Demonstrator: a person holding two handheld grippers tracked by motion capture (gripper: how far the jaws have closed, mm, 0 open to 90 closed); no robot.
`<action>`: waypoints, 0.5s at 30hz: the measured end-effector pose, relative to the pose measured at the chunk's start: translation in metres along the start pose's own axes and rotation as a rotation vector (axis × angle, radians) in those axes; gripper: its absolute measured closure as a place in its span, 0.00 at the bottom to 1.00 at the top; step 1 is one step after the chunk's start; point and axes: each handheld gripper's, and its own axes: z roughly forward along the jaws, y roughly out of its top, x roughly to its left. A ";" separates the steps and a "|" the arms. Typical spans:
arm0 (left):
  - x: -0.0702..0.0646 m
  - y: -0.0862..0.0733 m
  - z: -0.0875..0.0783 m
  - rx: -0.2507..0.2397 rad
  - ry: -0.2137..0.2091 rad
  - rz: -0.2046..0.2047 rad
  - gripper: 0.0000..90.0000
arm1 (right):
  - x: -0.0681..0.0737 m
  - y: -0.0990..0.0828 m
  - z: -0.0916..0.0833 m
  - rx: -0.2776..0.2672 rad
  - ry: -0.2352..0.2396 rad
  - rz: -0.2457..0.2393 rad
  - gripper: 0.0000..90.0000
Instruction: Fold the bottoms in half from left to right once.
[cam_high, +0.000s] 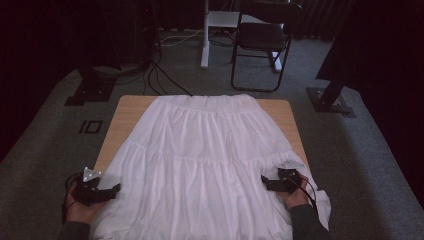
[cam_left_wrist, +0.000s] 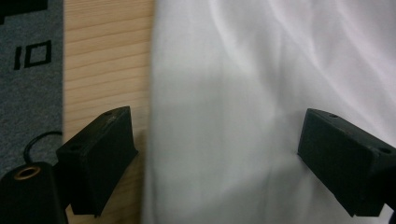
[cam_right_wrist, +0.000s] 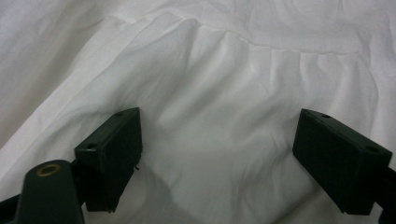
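Nearest to me, in the high view, my two forearms come in from the bottom edge, and each hand holds one gripper at the near part of the white skirt (cam_high: 205, 155). My left gripper (cam_high: 116, 188) sits at the skirt's left edge, close to the near left corner of the worktop (cam_high: 122, 115), and it points toward the cloth. In the left gripper view its jaws are spread wide; one jaw stands over the bare wood just beside the hem, the other over the white cloth, and the skirt's edge (cam_left_wrist: 154, 140) runs between them, but the pads do not press on it. My right gripper (cam_high: 264, 181) lies on the right part of the skirt and points inward, toward the left one. In the right gripper view its jaws are also spread wide, with smooth cloth (cam_right_wrist: 219, 140) below and between them and nothing pinched; a gathered seam (cam_right_wrist: 261, 44) crosses the cloth a little farther off. The skirt is spread flat and covers most of the worktop, with its narrow waistband (cam_high: 210, 101) at the far edge and its wide hem hanging over the near edge. Beyond the worktop, on the grey carpet, a black chair (cam_high: 265, 37) stands, and dark cables (cam_high: 160, 75) lie to its left.
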 end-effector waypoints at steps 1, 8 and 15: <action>-0.003 -0.001 0.000 -0.005 -0.002 0.000 0.12 | 0.000 0.000 0.000 0.001 0.002 -0.001 0.16; -0.014 0.001 -0.002 -0.009 -0.003 0.003 0.28 | 0.002 0.000 -0.002 -0.001 0.017 -0.015 0.26; -0.027 -0.002 -0.007 -0.044 -0.011 0.000 0.70 | 0.003 0.000 -0.003 -0.006 0.024 -0.024 0.30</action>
